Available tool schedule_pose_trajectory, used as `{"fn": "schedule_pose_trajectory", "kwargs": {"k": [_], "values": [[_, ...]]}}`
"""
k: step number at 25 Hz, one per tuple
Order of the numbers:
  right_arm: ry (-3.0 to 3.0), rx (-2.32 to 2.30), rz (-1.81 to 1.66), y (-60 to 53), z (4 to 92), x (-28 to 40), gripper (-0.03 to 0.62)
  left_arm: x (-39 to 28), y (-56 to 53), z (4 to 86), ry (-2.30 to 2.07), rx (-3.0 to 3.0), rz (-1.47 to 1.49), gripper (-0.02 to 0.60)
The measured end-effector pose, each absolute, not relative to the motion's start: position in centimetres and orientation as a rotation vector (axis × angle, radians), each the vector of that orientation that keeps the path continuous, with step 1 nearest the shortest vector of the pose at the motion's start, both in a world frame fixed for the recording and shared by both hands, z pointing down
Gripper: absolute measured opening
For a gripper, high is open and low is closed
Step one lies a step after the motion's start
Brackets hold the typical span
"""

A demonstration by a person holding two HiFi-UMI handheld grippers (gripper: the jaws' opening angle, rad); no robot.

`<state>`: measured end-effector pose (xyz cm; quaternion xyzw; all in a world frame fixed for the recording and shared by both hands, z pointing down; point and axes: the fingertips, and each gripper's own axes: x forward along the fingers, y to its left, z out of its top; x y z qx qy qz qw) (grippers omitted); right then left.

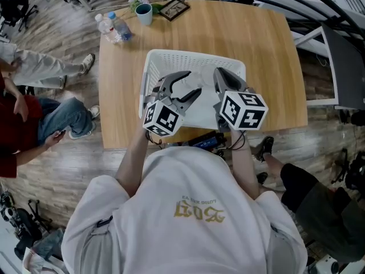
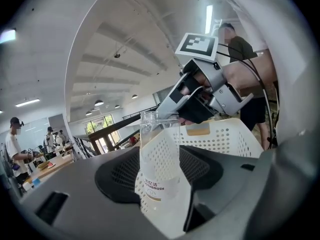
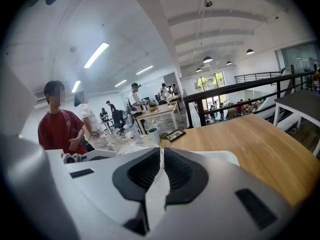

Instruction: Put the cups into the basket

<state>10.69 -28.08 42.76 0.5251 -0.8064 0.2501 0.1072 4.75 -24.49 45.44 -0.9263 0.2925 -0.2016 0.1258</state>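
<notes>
A clear plastic cup (image 2: 159, 159) with small print stands upright between the pads of my left gripper (image 2: 160, 176), which press on its sides. My right gripper (image 2: 172, 115) pinches the cup's rim from above. In the right gripper view that gripper (image 3: 161, 169) is nearly closed, with the thin clear wall of the cup (image 3: 132, 145) at its jaws. Both the left gripper (image 1: 195, 82) and the right gripper (image 1: 219, 73) hang over the white perforated basket (image 1: 194, 59) on the wooden table (image 1: 256, 50). A teal cup (image 1: 144, 13) stands at the table's far edge.
Two water bottles (image 1: 114, 26) and a dark picture frame (image 1: 174, 8) lie by the teal cup (image 3: 154, 135). A seated person (image 1: 34, 113) is left of the table, another person's legs at the right. The basket rim (image 3: 225, 156) shows beyond my right jaws.
</notes>
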Motion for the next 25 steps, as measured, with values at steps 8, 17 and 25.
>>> {"fn": "schedule_pose_trajectory", "kwargs": {"k": [8, 17, 25], "values": [[-2.321, 1.555, 0.725, -28.6, 44.2, 11.3, 0.032, 4.8, -24.3, 45.9, 0.812, -2.718, -0.600, 0.229], [-2.259, 1.534, 0.687, -28.5, 45.6, 11.4, 0.032, 4.6, -24.7, 46.8, 0.829, -2.762, -0.627, 0.194], [-2.202, 1.492, 0.638, -28.5, 47.2, 11.0, 0.032, 3.2, -26.5, 47.4, 1.030, -2.803, -0.590, 0.031]]}}
